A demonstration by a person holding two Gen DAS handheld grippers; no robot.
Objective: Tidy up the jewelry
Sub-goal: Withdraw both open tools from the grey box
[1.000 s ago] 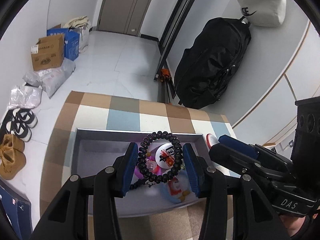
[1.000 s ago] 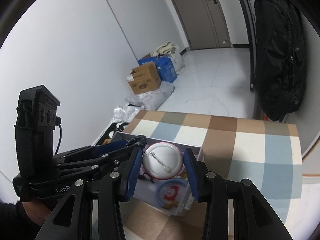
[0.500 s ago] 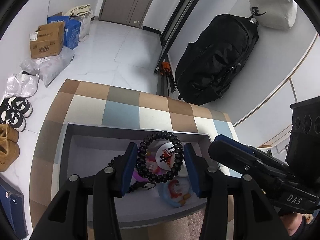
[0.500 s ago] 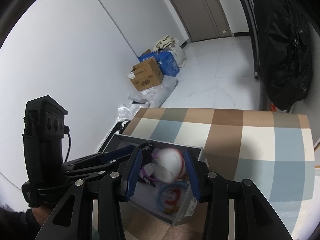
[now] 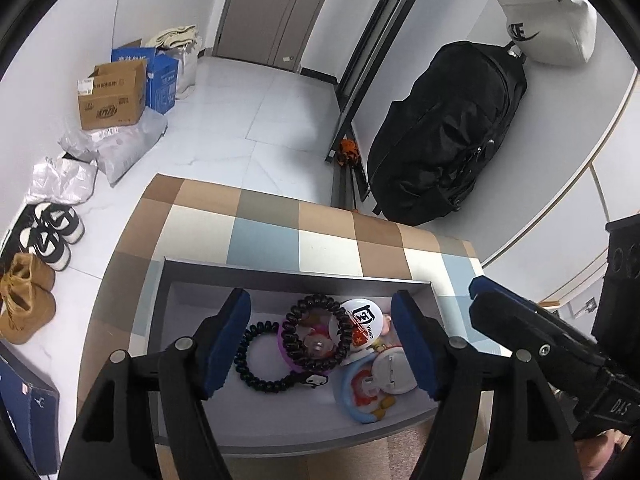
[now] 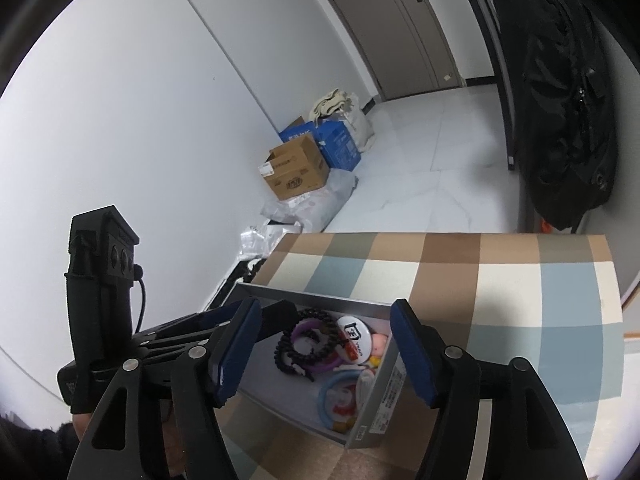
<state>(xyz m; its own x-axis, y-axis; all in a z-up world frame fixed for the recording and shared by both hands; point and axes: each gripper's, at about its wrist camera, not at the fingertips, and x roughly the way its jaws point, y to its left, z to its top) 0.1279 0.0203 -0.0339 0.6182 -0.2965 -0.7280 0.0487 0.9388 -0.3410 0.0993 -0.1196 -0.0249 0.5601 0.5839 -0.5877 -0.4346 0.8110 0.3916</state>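
A grey box (image 5: pixel 276 276) sits on the checked table. Inside lie a black bead bracelet (image 5: pixel 314 334), a black coil hair tie (image 5: pixel 260 360), a purple ring (image 5: pixel 286 354), a white pin badge (image 5: pixel 362 320), a second badge lying face down (image 5: pixel 392 372) and a blue ring toy (image 5: pixel 360 396). My left gripper (image 5: pixel 320 340) is open and empty above the box. My right gripper (image 6: pixel 324 350) is open and empty over the box (image 6: pixel 376 392), where the bracelet (image 6: pixel 308 344) and badge (image 6: pixel 352 336) also show.
The checked tablecloth (image 5: pixel 272 232) ends at a far edge above a white floor. A black backpack (image 5: pixel 444 132) leans on the right wall. Cardboard boxes (image 5: pixel 112 96), bags and shoes (image 5: pixel 48 232) lie along the left wall.
My left gripper opened and the black bead bracelet dropped into the box. My right gripper opened and the round badge it held now lies face down in the box.
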